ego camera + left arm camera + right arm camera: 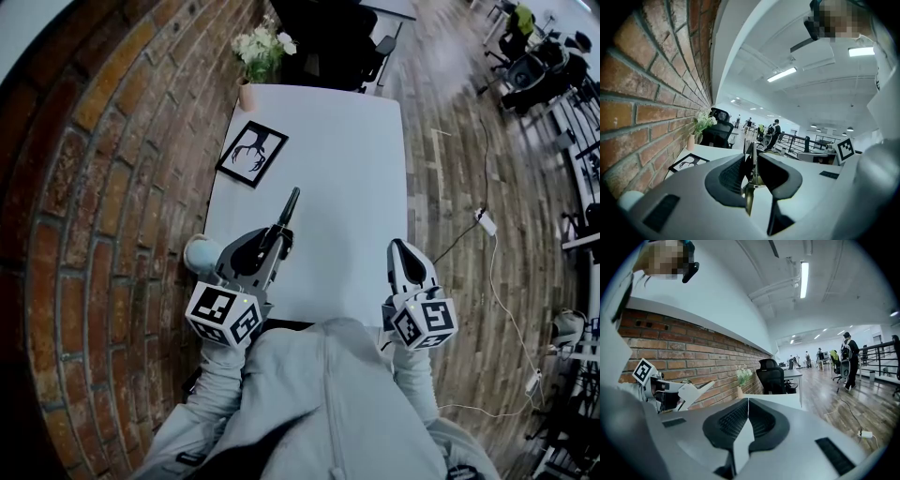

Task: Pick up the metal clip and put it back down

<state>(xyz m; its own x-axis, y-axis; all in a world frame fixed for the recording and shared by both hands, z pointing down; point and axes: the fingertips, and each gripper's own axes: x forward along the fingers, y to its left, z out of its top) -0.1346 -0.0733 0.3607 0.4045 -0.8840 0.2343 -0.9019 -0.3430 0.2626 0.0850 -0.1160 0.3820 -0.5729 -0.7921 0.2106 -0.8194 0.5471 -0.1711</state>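
The left tongs (281, 238) pinch the metal clip (291, 206) by its near end. Its long axis runs straight ahead out of the jaws, over the table (356, 150). The right tongs (748, 404) are pressed together on nothing, well apart to the right.

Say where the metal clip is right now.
In the head view, left of centre, the metal clip is clamped in the left gripper over the white table, near the framed picture.

white table (356, 150); framed picture (252, 153) on it; flower vase (247, 94) at far corner; brick wall (94, 187)
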